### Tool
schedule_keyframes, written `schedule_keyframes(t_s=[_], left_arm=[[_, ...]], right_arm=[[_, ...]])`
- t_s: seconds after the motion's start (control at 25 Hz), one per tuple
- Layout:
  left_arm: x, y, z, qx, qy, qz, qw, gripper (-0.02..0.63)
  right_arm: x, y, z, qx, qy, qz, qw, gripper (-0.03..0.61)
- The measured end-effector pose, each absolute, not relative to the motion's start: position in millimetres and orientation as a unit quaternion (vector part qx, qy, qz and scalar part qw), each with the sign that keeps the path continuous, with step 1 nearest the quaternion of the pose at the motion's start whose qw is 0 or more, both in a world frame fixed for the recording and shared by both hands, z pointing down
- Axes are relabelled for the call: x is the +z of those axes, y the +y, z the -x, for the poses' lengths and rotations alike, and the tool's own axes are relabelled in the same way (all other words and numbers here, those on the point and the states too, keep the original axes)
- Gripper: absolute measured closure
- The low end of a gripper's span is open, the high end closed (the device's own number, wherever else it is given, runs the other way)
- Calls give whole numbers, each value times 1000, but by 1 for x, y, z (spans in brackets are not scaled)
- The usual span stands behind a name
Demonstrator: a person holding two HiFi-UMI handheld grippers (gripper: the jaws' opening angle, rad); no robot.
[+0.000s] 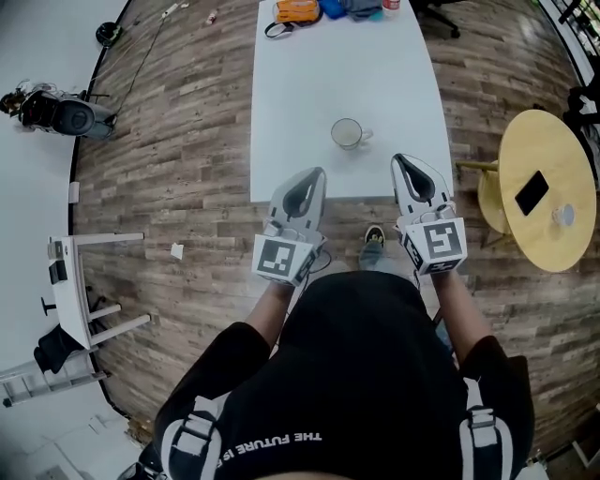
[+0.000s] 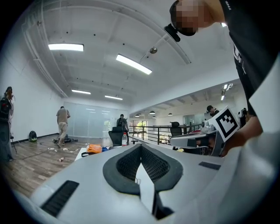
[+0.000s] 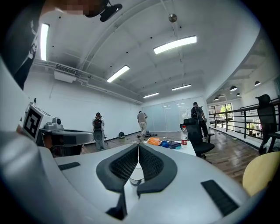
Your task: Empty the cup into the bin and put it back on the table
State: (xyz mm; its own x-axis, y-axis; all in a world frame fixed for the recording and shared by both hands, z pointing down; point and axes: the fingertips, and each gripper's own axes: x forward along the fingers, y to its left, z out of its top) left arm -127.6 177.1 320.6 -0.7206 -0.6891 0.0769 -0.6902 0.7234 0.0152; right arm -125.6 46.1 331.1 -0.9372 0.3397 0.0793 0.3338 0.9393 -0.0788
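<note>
Wood-plank floor [image 1: 178, 141] fills the room, and down its middle runs the long white table [image 1: 319, 94]. To the right, well apart, stands a round yellow table [image 1: 548, 187]. The person holds both tools level at the white table's near edge. The left gripper [image 1: 317, 173] has its jaws clenched tight, tips meeting, nothing between them. The right gripper [image 1: 403, 159] matches it, jaws pressed together and empty. Beyond and between the two tips sits the cup [image 1: 347, 133], upright on the white table near its near end, handle to the right, touched by neither gripper. Orange gear [image 1: 297, 11] lies at the far end. A dark phone [image 1: 532, 192] rests on the yellow table.
</note>
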Motion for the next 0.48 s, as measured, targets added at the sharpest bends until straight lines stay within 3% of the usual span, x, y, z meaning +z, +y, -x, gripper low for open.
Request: schedule_keyframes(t_s=[0.48], left_arm=[[389, 172, 201, 34, -901, -425, 84, 591]], right_arm=[[379, 52, 194, -7, -979, 179, 100, 561]])
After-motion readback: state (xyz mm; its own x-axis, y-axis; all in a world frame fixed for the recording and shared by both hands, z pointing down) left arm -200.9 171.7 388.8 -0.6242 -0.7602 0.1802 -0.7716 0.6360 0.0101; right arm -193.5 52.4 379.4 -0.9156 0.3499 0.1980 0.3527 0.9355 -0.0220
